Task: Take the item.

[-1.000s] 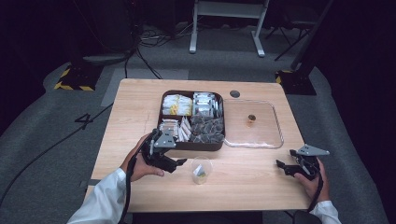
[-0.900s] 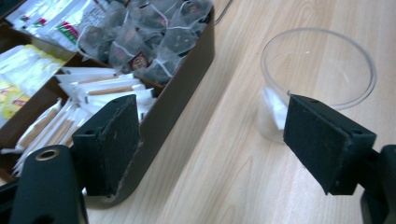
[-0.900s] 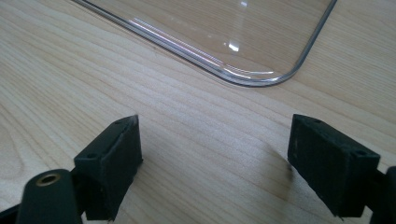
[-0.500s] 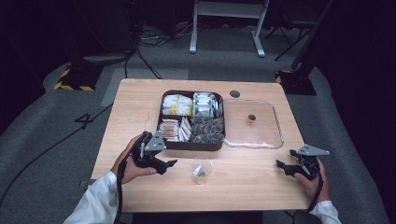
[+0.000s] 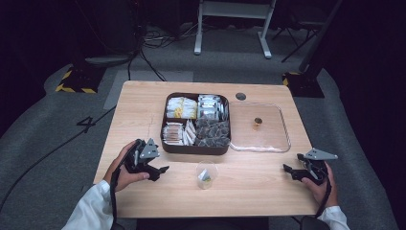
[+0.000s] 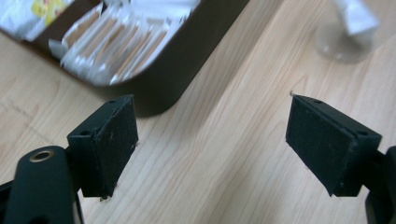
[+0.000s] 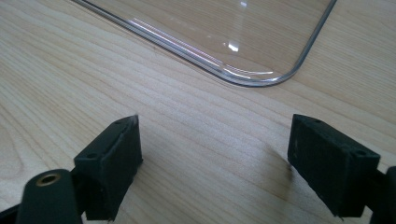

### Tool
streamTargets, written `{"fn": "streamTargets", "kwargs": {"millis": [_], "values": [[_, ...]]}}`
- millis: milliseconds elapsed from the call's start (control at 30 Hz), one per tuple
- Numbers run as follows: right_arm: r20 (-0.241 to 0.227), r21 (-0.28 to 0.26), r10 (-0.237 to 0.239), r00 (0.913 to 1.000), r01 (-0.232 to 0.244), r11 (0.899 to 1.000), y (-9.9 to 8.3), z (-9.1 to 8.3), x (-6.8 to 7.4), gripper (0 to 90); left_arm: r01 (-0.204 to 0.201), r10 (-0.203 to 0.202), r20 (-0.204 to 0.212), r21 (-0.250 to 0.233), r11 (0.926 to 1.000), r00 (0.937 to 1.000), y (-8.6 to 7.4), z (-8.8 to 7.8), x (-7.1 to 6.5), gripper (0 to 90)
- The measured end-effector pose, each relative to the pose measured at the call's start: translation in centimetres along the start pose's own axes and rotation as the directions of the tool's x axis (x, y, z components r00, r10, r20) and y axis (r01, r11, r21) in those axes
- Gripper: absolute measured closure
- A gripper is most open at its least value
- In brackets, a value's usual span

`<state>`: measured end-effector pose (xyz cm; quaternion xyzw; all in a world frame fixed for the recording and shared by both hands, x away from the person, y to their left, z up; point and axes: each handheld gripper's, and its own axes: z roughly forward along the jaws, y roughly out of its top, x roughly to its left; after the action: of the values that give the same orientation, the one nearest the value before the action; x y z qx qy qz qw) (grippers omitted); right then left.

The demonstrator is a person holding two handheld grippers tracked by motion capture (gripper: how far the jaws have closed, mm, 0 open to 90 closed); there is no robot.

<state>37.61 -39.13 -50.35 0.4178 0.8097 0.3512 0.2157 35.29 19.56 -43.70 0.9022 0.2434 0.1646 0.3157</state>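
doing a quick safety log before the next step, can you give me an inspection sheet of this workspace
surface: wooden table, bare wood between the things, a round port at its back edge
job's things: dark divided box full of wrapped packets; small clear cup in front of it with a packet inside
clutter: clear lid lying flat to the right of the box
grippers: left tool open, empty, near the box's front left corner; right tool open, empty, near the lid's front corner
cables: one trails along each forearm; more lie on the floor behind
surroundings: grey floor, metal stand legs, dark room
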Motion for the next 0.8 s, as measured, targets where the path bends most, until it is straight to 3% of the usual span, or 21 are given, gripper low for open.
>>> {"fn": "streamTargets", "kwargs": {"millis": [200, 467, 800], "values": [[-0.002, 0.000, 0.002, 1.0000, -0.002, 1.000, 0.0, 0.0, 0.0, 17.9, 0.008, -0.007, -0.018, 0.035, 0.9993, 0.9998, -1.7, 0.4, 0.7, 17.1], [-0.001, 0.000, 0.001, 1.0000, -0.001, 1.000, 0.0, 0.0, 0.0, 17.8, 0.035, -0.029, -0.077, 0.076, 0.9965, 0.9966, -3.9, 1.0, 1.3, 17.2], [-0.006, 0.003, 0.007, 1.0000, -0.007, 1.000, 0.0, 0.1, -0.1, 17.7, 0.110, -0.106, -0.089, 0.043, 0.9930, 0.9904, -7.0, 1.2, 1.7, 17.1]]}}
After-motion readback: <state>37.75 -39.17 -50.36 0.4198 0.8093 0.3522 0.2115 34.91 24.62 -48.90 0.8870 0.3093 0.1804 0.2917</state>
